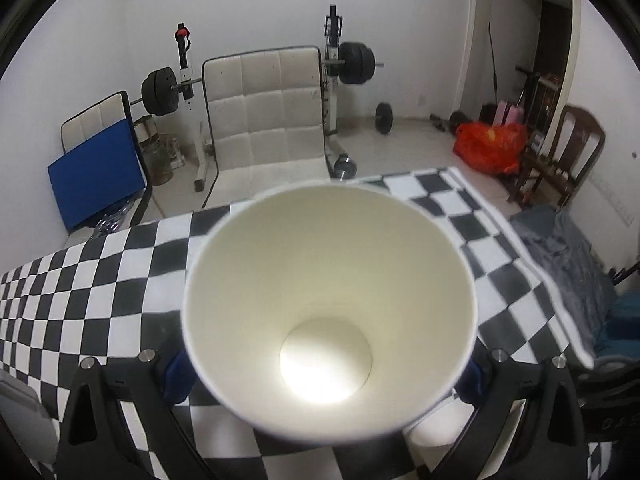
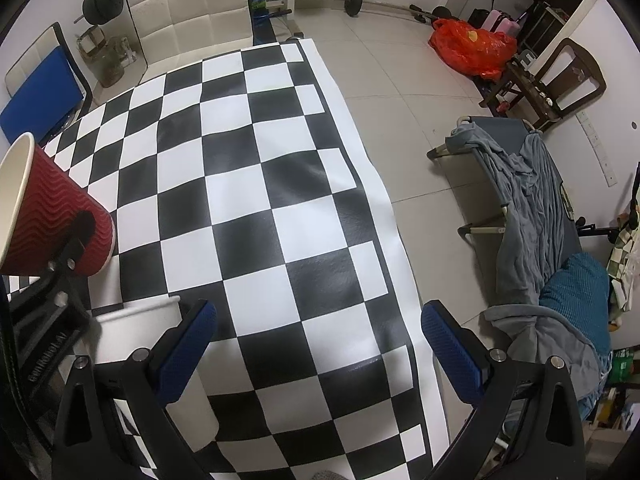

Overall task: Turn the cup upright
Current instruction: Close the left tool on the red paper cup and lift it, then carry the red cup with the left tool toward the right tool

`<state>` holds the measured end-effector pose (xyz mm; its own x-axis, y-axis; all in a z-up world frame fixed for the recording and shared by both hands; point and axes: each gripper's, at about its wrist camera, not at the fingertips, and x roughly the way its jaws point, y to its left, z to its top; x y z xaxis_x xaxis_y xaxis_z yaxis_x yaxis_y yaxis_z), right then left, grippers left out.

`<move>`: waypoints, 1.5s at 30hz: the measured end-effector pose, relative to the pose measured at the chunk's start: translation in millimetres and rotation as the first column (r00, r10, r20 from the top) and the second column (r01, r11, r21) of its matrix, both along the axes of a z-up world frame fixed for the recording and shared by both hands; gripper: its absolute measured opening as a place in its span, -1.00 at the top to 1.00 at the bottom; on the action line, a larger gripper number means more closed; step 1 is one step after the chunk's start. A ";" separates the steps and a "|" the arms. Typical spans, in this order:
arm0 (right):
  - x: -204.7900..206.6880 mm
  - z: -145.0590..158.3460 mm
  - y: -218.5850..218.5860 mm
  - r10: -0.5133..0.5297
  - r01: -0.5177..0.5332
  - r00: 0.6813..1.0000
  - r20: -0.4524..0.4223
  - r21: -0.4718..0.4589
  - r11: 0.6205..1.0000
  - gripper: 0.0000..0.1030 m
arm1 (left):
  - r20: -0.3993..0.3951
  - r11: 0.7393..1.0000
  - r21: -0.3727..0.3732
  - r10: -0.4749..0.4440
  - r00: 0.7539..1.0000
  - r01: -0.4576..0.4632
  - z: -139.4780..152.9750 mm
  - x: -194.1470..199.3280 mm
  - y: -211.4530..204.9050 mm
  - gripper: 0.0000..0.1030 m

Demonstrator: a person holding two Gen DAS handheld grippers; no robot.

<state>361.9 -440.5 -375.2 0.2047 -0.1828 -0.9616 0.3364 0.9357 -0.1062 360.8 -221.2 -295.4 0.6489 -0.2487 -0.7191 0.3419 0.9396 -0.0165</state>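
In the left wrist view a paper cup (image 1: 328, 292) fills the middle, its open mouth facing the camera and its white inside and bottom showing. My left gripper (image 1: 326, 376) is shut on it, blue pads pressed to both sides. In the right wrist view the same cup (image 2: 48, 216) shows as red and ribbed, tilted, held above the table's left edge by the left gripper's finger (image 2: 76, 236). My right gripper (image 2: 318, 344) is open and empty over the checkered tablecloth (image 2: 256, 168). A white cup (image 2: 144, 344) stands by its left finger.
The black-and-white checkered cloth (image 1: 100, 280) covers the table. White chairs (image 1: 264, 116) stand at the far side, with weights behind. To the right, beyond the table edge, are a cot with a grey blanket (image 2: 528, 200) and an orange bag (image 2: 472, 46).
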 end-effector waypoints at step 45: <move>-184.1 58.5 124.6 0.101 -0.100 0.982 -0.160 0.014 0.995 -1.00 | -0.790 0.995 0.000 0.063 0.611 -0.102 6.3 -198.0 111.0 -0.49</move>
<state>177.8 -316.0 -316.7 0.0649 -0.1633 -0.9844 0.2194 0.9647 -0.1455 162.8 -110.2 -289.1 -0.1434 -0.2642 -0.9537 0.1003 0.9548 -0.2796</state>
